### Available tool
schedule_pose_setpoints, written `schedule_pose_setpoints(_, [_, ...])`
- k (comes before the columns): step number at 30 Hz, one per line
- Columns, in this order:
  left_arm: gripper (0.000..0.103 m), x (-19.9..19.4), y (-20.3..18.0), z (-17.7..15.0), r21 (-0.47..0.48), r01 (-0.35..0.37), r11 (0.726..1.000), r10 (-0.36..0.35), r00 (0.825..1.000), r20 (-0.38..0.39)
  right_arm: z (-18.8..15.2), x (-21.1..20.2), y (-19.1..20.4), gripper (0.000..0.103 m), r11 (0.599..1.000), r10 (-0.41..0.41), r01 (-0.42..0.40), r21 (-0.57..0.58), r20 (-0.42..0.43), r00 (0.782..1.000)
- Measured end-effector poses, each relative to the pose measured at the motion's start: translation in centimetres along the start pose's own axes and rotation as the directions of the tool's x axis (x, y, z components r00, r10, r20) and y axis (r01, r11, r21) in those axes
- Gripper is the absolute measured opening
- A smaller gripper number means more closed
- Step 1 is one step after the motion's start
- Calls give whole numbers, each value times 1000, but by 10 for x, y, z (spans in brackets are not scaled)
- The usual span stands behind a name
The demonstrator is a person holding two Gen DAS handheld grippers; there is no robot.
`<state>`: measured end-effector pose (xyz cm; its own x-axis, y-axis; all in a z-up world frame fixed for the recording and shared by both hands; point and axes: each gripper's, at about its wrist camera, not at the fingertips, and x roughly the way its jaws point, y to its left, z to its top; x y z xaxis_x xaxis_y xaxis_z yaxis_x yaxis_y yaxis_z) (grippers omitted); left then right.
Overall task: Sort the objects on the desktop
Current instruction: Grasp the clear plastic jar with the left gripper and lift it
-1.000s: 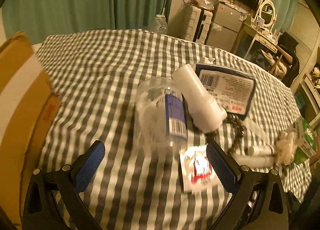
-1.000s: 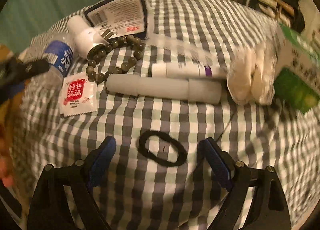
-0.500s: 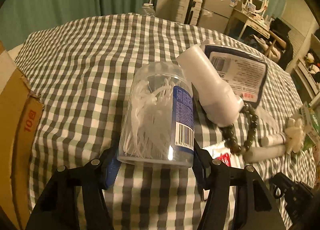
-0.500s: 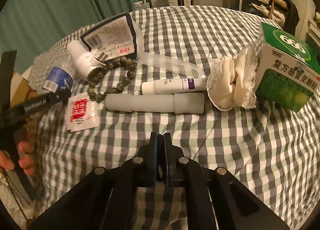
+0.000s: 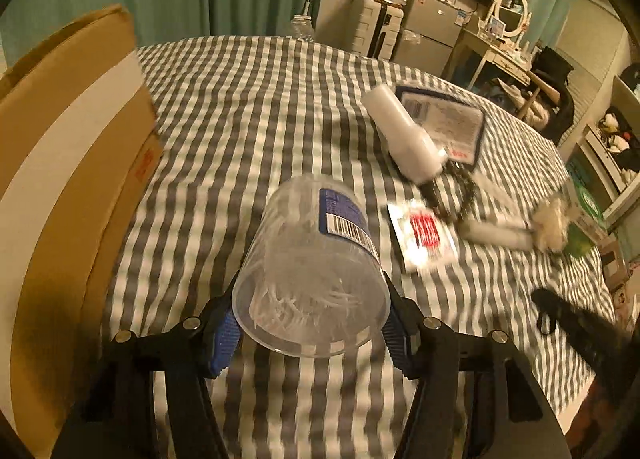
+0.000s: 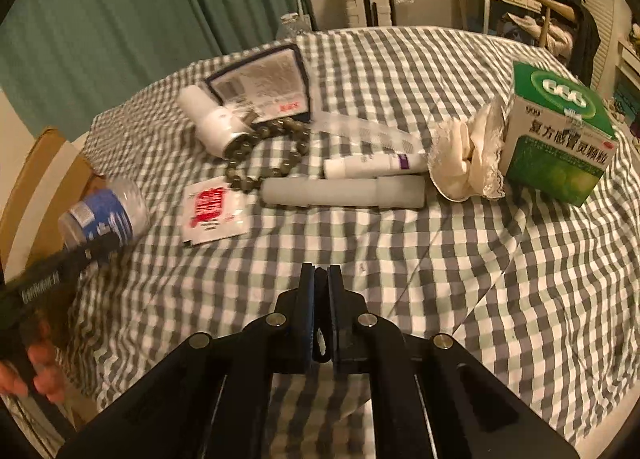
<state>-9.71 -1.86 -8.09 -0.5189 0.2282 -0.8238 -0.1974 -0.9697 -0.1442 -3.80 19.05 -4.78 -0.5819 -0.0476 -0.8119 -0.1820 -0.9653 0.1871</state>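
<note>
**Lifting the floss-pick jar toward the box**

Carrying a clear plastic jar of floss picks point(image 5: 316, 275), the left gripper point(image 5: 310, 333) pinches it by the near, closed end. A second ago the jar lay on the checked tablecloth point(image 5: 248, 107); now it hangs above it, beside the cardboard box point(image 5: 60, 163), likely its destination. Its long axis runs away from the camera, far end tilted up. The right gripper point(image 6: 320, 299) has closed on a black hair tie point(image 6: 322, 343).

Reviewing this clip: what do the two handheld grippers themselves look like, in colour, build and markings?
Left gripper: black angular linkage arms, silver rivets, ribbed blue pads. Right gripper: same black frame, silver rivets, blue pad edge. The left's black body carries pale lettering, too blurred to read. Bare fingers, no sleeve visible.
</note>
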Motion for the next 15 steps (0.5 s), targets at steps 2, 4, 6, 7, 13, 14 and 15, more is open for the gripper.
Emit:
schedule_pose_setpoints(2, [62, -12, 3, -16, -1, -3, 1000, 3, 1000, 1, -2, -6, 10, 5, 1000, 3, -3, -12, 10, 1000])
schedule_pose_setpoints(4, [62, -19, 3, -26, -3, -6, 1000, 6, 1000, -1, -5, -12, 20, 5, 1000, 3, -3, -30, 17, 1000])
schedule_pose_setpoints(6, [62, -23, 1, -32, -10, -10, 1000, 10, 1000, -4, -9, -22, 30, 5, 999, 10, -8, -49, 29, 1000])
schedule_pose_setpoints(7, [62, -25, 4, -35, -16, -11, 1000, 10, 1000, -5, -11, -26, 33, 5, 998, 16, -15, -54, 28, 999])
schedule_pose_setpoints(13, [64, -19, 12, -46, -57, -12, 998, 9, 999, -49, -20, -36, 47, 5, 997, 41, -39, -65, 25, 999])
schedule_pose_setpoints(14, [67, -16, 14, -47, -68, -13, 998, 9, 998, -58, -20, -35, 47, 5, 997, 44, -42, -64, 24, 999])
schedule_pose_setpoints(15, [69, -12, 16, -48, -80, -20, 997, 14, 998, -68, -21, -35, 48, 5, 997, 46, -45, -63, 23, 999])
